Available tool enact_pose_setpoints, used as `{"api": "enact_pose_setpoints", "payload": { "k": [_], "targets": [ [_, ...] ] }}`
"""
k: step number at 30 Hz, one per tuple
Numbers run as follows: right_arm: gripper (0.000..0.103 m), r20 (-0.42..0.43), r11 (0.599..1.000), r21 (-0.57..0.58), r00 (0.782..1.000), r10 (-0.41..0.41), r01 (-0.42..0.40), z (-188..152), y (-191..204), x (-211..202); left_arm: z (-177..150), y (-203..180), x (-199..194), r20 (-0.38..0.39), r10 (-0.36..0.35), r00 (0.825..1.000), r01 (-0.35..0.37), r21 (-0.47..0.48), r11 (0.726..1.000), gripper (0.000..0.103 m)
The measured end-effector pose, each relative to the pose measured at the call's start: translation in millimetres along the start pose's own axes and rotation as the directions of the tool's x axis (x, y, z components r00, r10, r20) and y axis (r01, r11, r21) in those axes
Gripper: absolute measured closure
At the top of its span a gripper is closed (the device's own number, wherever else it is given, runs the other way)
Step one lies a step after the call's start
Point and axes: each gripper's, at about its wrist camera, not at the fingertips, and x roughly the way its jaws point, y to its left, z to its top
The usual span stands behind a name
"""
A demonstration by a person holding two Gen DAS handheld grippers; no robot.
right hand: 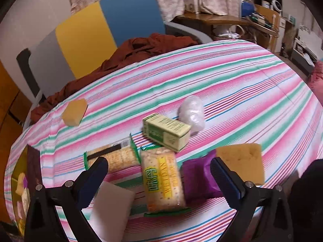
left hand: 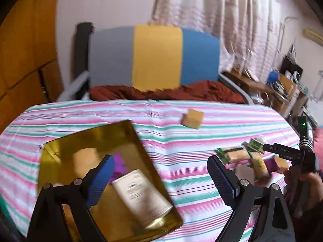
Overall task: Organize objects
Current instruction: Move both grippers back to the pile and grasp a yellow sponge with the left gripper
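In the left wrist view my left gripper is open and empty above the right edge of a gold tin box. The box holds a white tube, a purple packet and a pale sponge. In the right wrist view my right gripper is open over a cracker pack, not touching it. Around it lie a second cracker pack, a green carton, a purple packet, a yellow sponge and a white block.
A striped cloth covers the table. A lone yellow sponge lies near the far edge, with a crumpled white bag to its right. Behind the table stand a grey, yellow and blue chair and a red-brown cloth.
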Motion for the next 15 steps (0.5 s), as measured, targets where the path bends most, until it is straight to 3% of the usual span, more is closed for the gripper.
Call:
{"api": "enact_pose_setpoints", "payload": {
  "k": [8, 15],
  "targets": [
    [0.000, 0.000, 0.994, 0.091, 0.998, 0.067, -0.067, 3, -13, -2, 50, -43, 86, -0.150, -0.032, 0.988, 0.034, 0.010, 0.999, 0.010],
    [0.000, 0.031, 0.991, 0.069, 0.993, 0.113, -0.114, 4, -7, -10, 75, -80, 166, -0.190, 0.040, 0.981, -0.010, 0.160, 0.987, 0.010]
  ]
}}
